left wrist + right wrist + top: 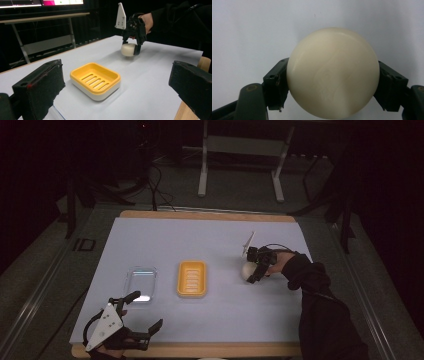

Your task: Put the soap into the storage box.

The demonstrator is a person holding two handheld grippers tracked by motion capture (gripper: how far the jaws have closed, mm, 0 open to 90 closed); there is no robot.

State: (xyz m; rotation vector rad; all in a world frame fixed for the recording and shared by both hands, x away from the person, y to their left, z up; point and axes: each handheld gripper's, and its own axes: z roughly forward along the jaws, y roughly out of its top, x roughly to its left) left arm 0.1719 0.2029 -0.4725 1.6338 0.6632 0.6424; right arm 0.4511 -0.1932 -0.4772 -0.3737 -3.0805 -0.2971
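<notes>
High view: the right gripper (251, 271) stood at about 3 o'clock of the yellow soap dish (191, 278), its jaws pinching a round cream soap bar (246, 269) down at the white table cover (210, 245).
Soap location: right of the dish and apart from it; whether it rested on the cover or hung just above could not be told.
Right gripper view: the soap (333, 72) sat between the two black pads (275, 83), one pressed on each flank at its widest girth (a grip across the middle).
Left gripper: the left gripper (145, 317) lay at about 7 o'clock of the dish near the table's front edge, jaws spread with nothing between them.
Left gripper view: the dish (95, 80) showed a slotted floor, with the soap (128, 49) beyond it at about 1 o'clock.
Clear lid: a transparent tray-like lid (140, 284) lay at 9 o'clock of the dish, just beside it.
Handling, weight: probably light and solid.
Handling, surface: smooth and glossy, so likely slippery; a rounded body could squirt out if squeezed off-centre.
Handling, firmness: looked stiff, though hard pads might dent it.
Where to hold: across the widest diameter, pads opposite each other, as they sat.
</notes>
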